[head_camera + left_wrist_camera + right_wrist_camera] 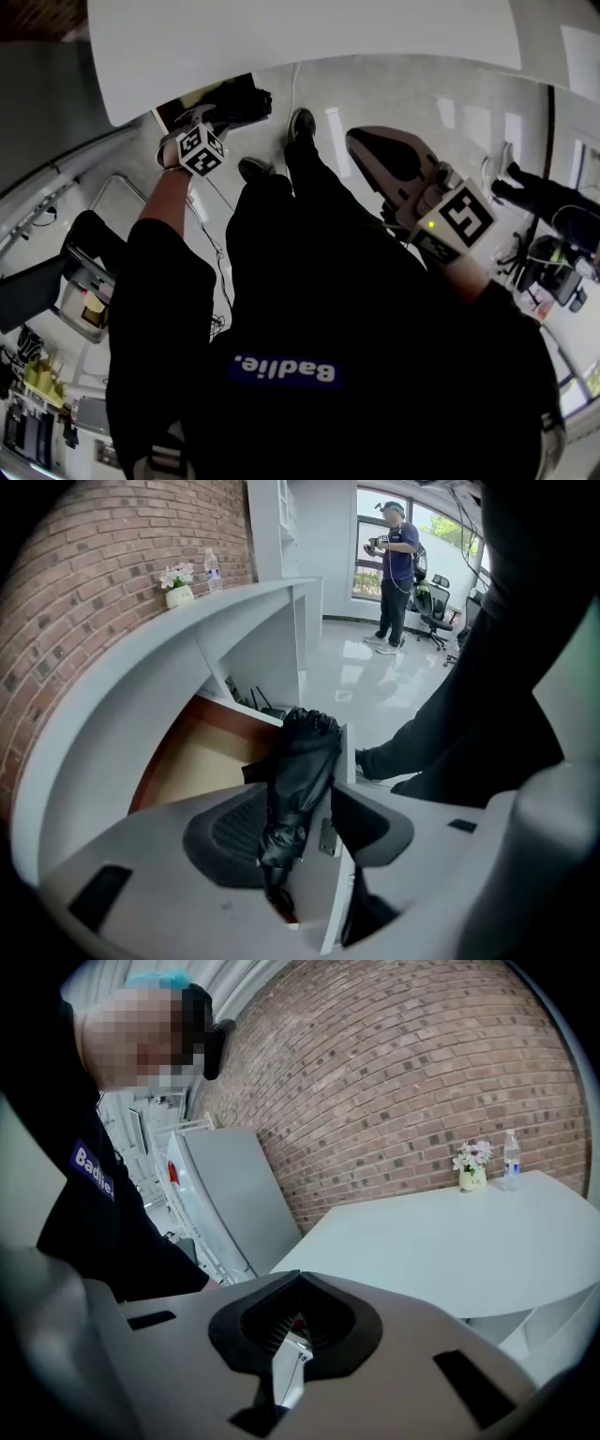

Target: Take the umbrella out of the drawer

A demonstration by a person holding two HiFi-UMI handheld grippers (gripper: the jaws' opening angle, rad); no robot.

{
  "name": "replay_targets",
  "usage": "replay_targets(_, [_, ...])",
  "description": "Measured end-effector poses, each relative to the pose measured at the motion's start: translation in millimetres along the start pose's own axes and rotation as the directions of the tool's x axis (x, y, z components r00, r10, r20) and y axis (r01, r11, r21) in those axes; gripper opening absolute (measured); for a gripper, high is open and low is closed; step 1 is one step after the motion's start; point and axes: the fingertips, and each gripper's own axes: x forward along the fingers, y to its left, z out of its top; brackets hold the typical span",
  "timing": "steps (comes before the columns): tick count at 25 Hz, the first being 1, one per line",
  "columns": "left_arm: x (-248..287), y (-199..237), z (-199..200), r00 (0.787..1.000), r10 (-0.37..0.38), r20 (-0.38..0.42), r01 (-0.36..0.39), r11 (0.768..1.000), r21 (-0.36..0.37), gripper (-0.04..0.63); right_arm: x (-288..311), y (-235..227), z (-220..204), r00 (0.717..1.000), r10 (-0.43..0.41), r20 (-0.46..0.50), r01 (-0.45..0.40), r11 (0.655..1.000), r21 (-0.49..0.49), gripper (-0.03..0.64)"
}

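Note:
A black folded umbrella (298, 780) stands upright in the open drawer (197, 761), leaning against the drawer's white front panel. My left gripper (298, 829) points steeply down over it. Its jaws are open with the umbrella's lower part between them, and a gap shows on the right side. In the head view the left gripper (214, 117) hangs under the white counter (309, 37), just beside the umbrella (242, 101). My right gripper (298, 1279) is held off to the side above the counter (450, 1232), its tips together with nothing in them. It also shows in the head view as the right gripper (361, 142).
The counter curves along a brick wall (103, 583) and carries a small flower pot (178, 585) and a water bottle (214, 567). My own legs and shoes (375, 761) stand close to the drawer. Another person (394, 564) stands by the far window near office chairs. A white cabinet (234, 1194) stands behind.

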Motion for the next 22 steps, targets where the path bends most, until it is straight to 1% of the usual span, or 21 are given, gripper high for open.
replay_targets(5, [23, 6, -10, 0.998, -0.029, -0.052, 0.032, 0.999, 0.044, 0.225, -2, -11, -10, 0.999, -0.034, -0.023, 0.034, 0.999, 0.02, 0.026])
replay_targets(9, [41, 7, -16, 0.993, -0.065, -0.099, 0.073, 0.993, 0.088, 0.261, -2, -20, -17, 0.997, -0.06, -0.039, 0.061, 0.997, 0.036, 0.026])
replay_targets(14, [58, 6, -24, 0.986, -0.091, -0.142, 0.108, 0.987, 0.116, 0.291, 1, -24, -24, 0.997, -0.071, -0.041, 0.073, 0.996, 0.049, 0.026])
replay_targets(22, [80, 9, -28, 0.975, -0.103, -0.197, 0.139, 0.974, 0.179, 0.292, 4, -29, -33, 0.996, -0.085, -0.037, 0.087, 0.994, 0.063, 0.026])
